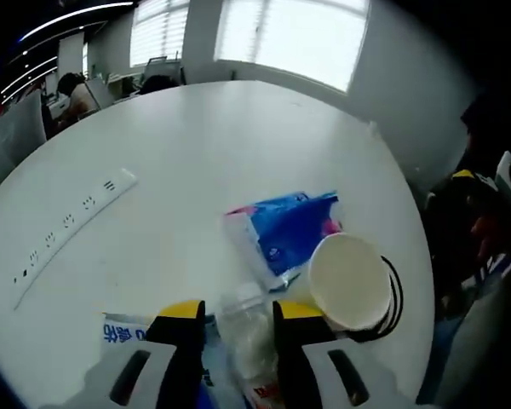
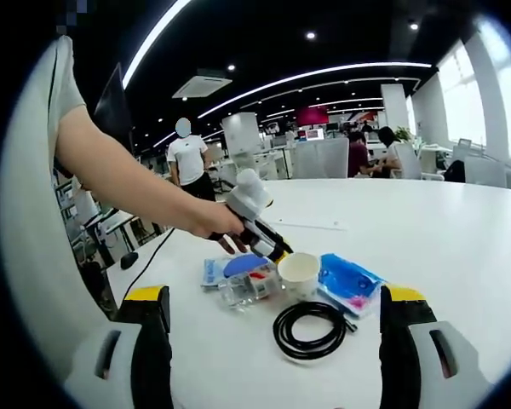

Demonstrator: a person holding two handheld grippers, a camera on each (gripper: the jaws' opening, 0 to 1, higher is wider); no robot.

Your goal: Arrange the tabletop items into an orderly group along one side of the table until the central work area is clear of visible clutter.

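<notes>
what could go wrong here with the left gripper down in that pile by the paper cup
1. The left gripper has its jaws around a clear plastic packet, right beside the paper cup; lifting or dragging the packet could tip the cup.
2. The cup, blue tissue pack and coiled black cable sit near the table edge, so a careless push may send one off.
3. The right gripper is wide open near the cable and could snag it.
</notes>
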